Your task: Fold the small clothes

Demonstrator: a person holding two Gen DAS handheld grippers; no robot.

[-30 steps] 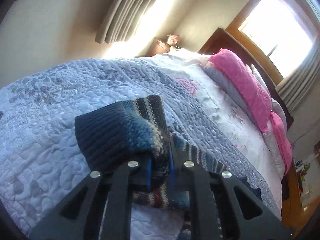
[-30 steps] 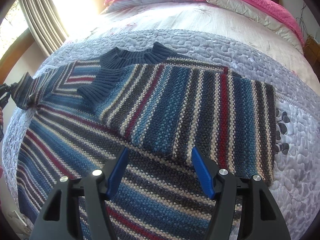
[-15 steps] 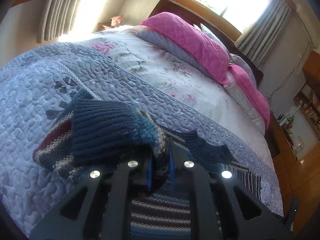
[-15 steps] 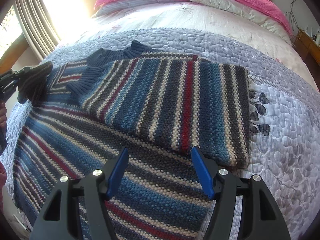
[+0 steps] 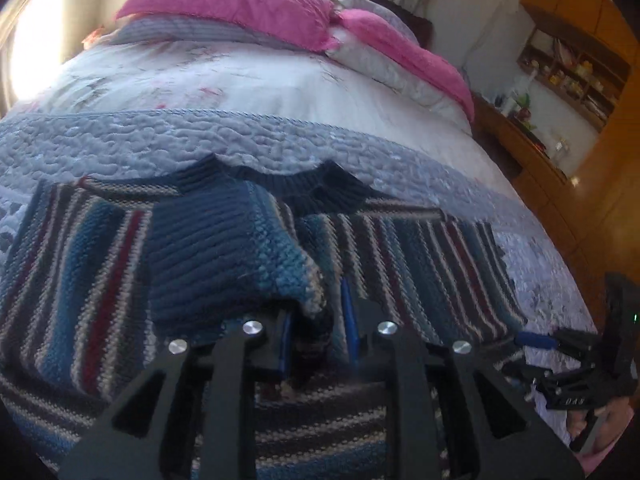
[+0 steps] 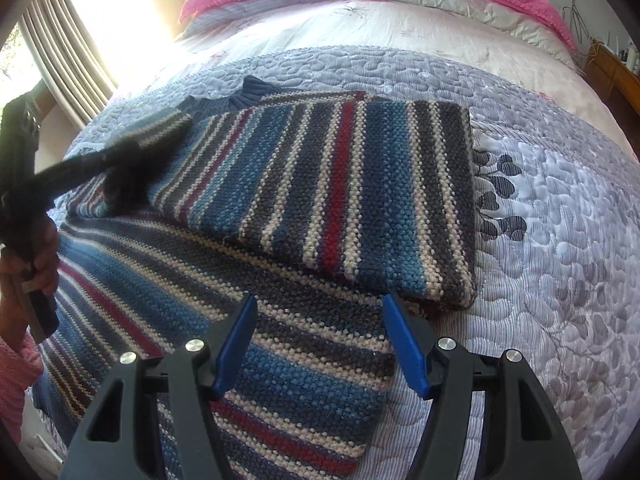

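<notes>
Left gripper point(image 5: 316, 332): jaws pinching the ribbed cuff of a sleeve point(image 5: 224, 256), held over the striped sweater point(image 6: 280, 240). Right gripper point(image 6: 318, 344): jaws spread wide, holding nothing, hovering above the sweater's lower right edge. Sweater lies flat on a grey quilt point(image 6: 560, 200) on the bed, right side folded inward. Pink pillows point(image 5: 240, 4) at the headboard; wooden shelves point(image 5: 572, 76) to the right.

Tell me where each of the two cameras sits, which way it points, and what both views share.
Left wrist: on the left gripper, looking up the bed toward the pink pillows; fingers clamp a sleeve cuff; the right gripper shows at right.
Right wrist: on the open right gripper, above the striped sweater; a hand holds the left gripper.
Shared: sweater, quilt, pillows.
</notes>
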